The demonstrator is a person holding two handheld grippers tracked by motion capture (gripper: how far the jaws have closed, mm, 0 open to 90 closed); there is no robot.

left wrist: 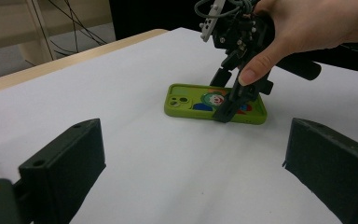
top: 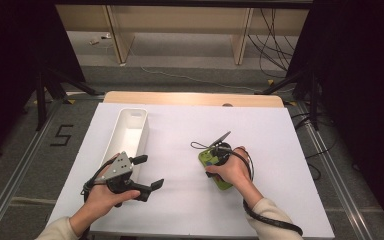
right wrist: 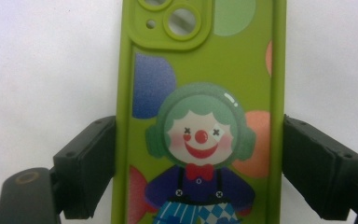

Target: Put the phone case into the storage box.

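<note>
Two jaws of the right gripper (right wrist: pixel 200 172) touch the phone (right wrist: pixel 200 116) at its sides — contact seems made. The left gripper (top: pixel 147 172) is wide open, empty. The smooth case may slip if the squeeze is weak.

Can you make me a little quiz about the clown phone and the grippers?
1. True or false: the green phone lies flat on the white table with its clown picture facing up.
2. Which gripper has its jaws on either side of the phone? A) the left gripper B) the right gripper C) both
3. Fill in the missing word: the long white bin stands next to the ____ gripper.

Key
1. True. The camera lenses and the clown show on top.
2. B. Its jaws sit at the phone's two long edges.
3. Left. That gripper hangs open above the table beside the bin and holds nothing.
</note>
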